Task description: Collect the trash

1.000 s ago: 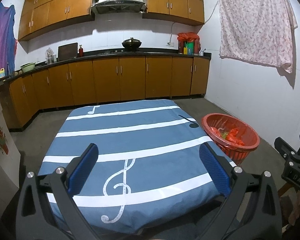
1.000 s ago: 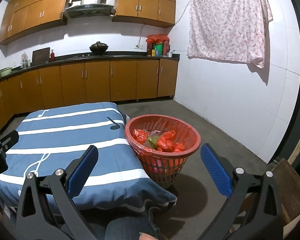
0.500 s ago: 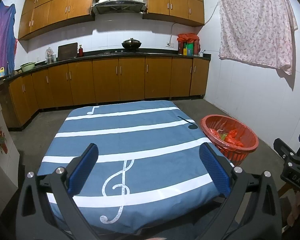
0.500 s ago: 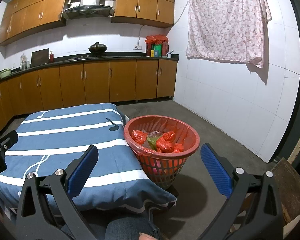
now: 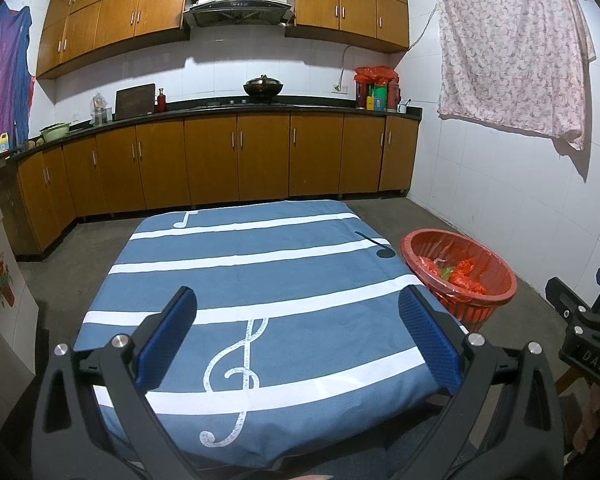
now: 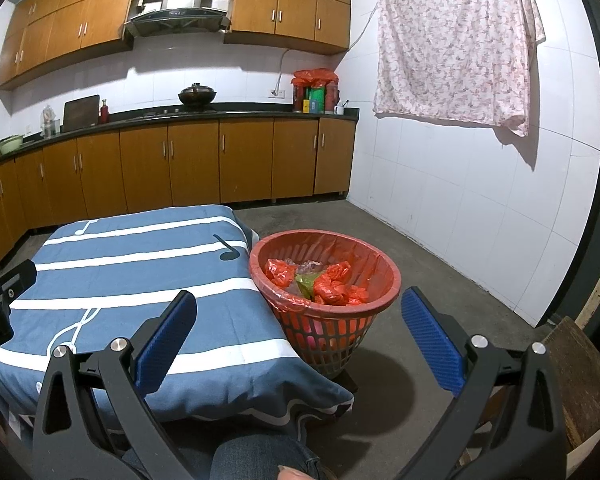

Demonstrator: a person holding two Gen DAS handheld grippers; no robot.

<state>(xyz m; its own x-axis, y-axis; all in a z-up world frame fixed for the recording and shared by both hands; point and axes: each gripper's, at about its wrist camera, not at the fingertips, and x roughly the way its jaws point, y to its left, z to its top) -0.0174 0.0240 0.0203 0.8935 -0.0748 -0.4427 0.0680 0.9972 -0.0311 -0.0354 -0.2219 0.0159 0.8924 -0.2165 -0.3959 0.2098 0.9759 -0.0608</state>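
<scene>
A red plastic basket (image 6: 326, 316) lined with a red bag stands on the floor by the table's right side; inside lie crumpled red and green wrappers (image 6: 324, 282). The left wrist view shows the same basket (image 5: 460, 300) at its right. My left gripper (image 5: 298, 334) hovers open over the near half of the blue striped tablecloth (image 5: 252, 280), holding nothing. My right gripper (image 6: 300, 334) is open and empty, held in front of the basket, above the table's right edge and the floor. No trash shows on the cloth.
Wooden cabinets and a dark counter (image 5: 236, 106) with a wok run along the far wall. A flowered cloth (image 6: 456, 44) hangs on the white tiled right wall. Bare concrete floor (image 6: 420, 272) lies around the basket. A person's knee (image 6: 260, 456) shows at the bottom.
Both views have pulled back and risen slightly, so the basket and table sit a little farther off. Both grippers stayed open.
</scene>
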